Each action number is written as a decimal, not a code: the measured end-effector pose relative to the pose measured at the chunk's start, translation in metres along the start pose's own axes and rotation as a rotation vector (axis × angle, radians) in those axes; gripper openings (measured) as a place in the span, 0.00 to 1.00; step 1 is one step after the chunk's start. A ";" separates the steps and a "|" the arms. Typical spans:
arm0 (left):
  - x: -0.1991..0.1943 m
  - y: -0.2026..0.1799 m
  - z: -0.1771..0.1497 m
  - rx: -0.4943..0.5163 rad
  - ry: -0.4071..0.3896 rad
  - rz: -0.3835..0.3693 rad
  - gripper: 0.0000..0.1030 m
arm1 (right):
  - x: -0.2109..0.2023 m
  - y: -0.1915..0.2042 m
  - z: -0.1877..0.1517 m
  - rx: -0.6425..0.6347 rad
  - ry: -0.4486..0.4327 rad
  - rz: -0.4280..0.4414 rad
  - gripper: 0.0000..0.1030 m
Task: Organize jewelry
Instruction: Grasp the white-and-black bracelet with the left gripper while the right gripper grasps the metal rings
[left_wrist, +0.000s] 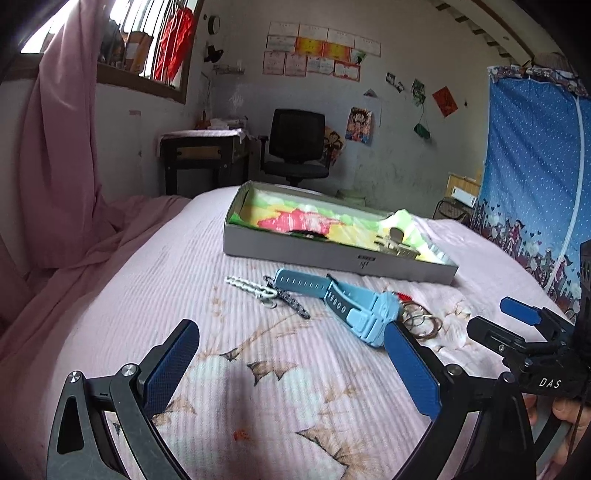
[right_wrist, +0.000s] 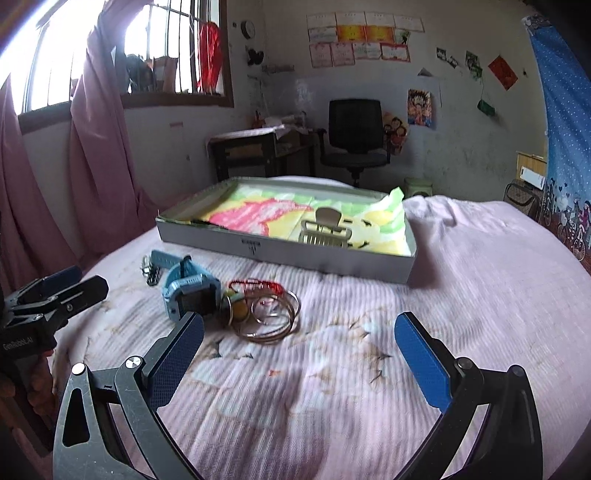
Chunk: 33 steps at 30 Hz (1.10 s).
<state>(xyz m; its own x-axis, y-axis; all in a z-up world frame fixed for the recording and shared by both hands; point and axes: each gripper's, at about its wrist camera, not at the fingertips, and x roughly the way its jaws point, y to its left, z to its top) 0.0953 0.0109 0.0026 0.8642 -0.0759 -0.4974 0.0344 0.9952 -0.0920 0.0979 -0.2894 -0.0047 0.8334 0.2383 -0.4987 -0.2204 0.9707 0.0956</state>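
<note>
A shallow grey box lined with a colourful cloth lies on the pink bed; it also shows in the right wrist view. A beige hair claw lies inside it. In front of the box lie a light blue watch, thin metal bangles, a red bracelet and a white and a dark chain. My left gripper is open and empty just short of the watch. My right gripper is open and empty just short of the bangles.
The pink bedspread covers the bed. Pink curtains hang at the left. A desk and a black office chair stand beyond the bed. A blue patterned curtain hangs at the right.
</note>
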 end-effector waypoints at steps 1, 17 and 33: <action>0.002 0.001 0.000 -0.003 0.009 -0.001 0.98 | 0.002 0.001 -0.002 0.001 0.010 -0.001 0.99; 0.027 0.015 0.001 -0.057 0.097 -0.037 0.93 | 0.027 0.012 -0.002 -0.012 0.113 0.078 0.75; 0.058 0.019 0.013 -0.096 0.155 -0.124 0.43 | 0.049 0.044 0.007 -0.118 0.160 0.201 0.30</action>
<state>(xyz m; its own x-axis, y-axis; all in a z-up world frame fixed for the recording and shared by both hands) 0.1530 0.0266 -0.0170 0.7686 -0.2131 -0.6032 0.0814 0.9678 -0.2382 0.1325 -0.2344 -0.0187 0.6780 0.4092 -0.6107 -0.4386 0.8918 0.1106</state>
